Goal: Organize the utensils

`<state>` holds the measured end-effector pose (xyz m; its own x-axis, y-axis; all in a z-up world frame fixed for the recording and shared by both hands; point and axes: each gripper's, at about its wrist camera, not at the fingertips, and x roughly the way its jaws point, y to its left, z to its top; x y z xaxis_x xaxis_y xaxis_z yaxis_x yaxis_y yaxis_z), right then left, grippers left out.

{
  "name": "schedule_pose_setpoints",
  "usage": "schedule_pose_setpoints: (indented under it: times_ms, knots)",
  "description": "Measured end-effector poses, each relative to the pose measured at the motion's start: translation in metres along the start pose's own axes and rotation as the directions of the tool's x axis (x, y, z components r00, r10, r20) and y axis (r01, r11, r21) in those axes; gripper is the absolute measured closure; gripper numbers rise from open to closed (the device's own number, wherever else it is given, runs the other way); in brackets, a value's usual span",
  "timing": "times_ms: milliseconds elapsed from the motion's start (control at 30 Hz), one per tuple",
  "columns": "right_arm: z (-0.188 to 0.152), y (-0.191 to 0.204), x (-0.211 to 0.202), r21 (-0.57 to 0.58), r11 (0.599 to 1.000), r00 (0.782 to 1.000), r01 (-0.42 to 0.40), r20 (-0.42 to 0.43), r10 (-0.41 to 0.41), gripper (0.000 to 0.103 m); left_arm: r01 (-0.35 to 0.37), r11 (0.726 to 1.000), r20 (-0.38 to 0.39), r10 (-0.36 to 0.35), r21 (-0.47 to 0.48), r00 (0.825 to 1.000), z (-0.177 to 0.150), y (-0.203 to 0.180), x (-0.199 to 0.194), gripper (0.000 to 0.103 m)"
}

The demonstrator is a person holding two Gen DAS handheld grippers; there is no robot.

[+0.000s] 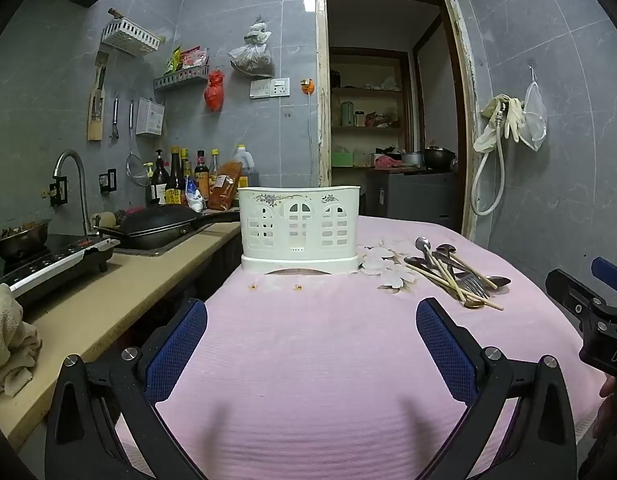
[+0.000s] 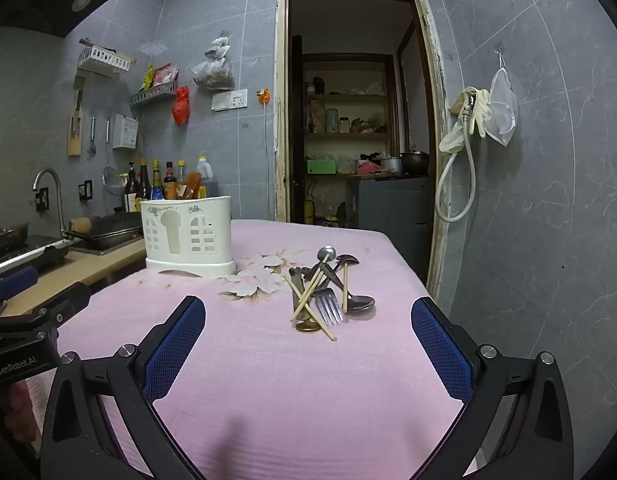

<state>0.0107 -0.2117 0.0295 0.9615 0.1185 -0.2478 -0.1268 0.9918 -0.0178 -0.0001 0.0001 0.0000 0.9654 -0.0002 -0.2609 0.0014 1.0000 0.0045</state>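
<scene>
Both claws spread apart, nothing between the blue mesh pads. Left claw (image 1: 311, 322) hovers over the pink cloth-covered counter (image 1: 308, 360), pointed straight at the white plastic utensil caddy with arched cut-out windows (image 1: 299, 229). Right claw (image 2: 308, 320) hovers over the same counter (image 2: 268, 380), pointed at the utensil pile.

Landmark = the caddy. It stands upright on the far part of the counter, near its left edge, and appears empty through the cut-outs; in the right wrist view it sits at (image 2: 187, 235).

Utensils: all in one loose heap (image 1: 454, 274) to the right of the caddy, lying flat on the cloth, apart from it, just past the flower print (image 1: 382, 266) that lies between the two. Heap in the right wrist view (image 2: 326, 294): steel fork (image 2: 329, 305) with tines toward the camera, wooden chopsticks (image 2: 308, 294) crossed over it, several steel spoons (image 2: 358, 302), a small ladle-shaped spoon (image 2: 345, 259) at the far side, one brass-coloured spoon bowl (image 2: 307, 325) at the near end. Pieces overlap and touch each other; exact count not readable.

The right claw's body shows at the right edge of the left wrist view (image 1: 588, 308), to the right of the heap.

Left of the caddy: tan side surface with a black wok (image 1: 156, 226) in the sink, a faucet (image 1: 70, 184) and sauce bottles (image 1: 188, 178) behind.
</scene>
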Motion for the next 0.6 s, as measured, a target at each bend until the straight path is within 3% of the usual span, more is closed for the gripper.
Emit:
schedule_pose_setpoints:
  times_ms: [600]
  knots:
    - [0.0008, 0.0001, -0.0001, -0.003, 1.000, 1.000, 0.002, -0.002, -0.002, 0.000, 0.001, 1.000, -0.007, -0.001, -0.014, 1.000, 0.0013, 0.0007, 0.0036, 0.001]
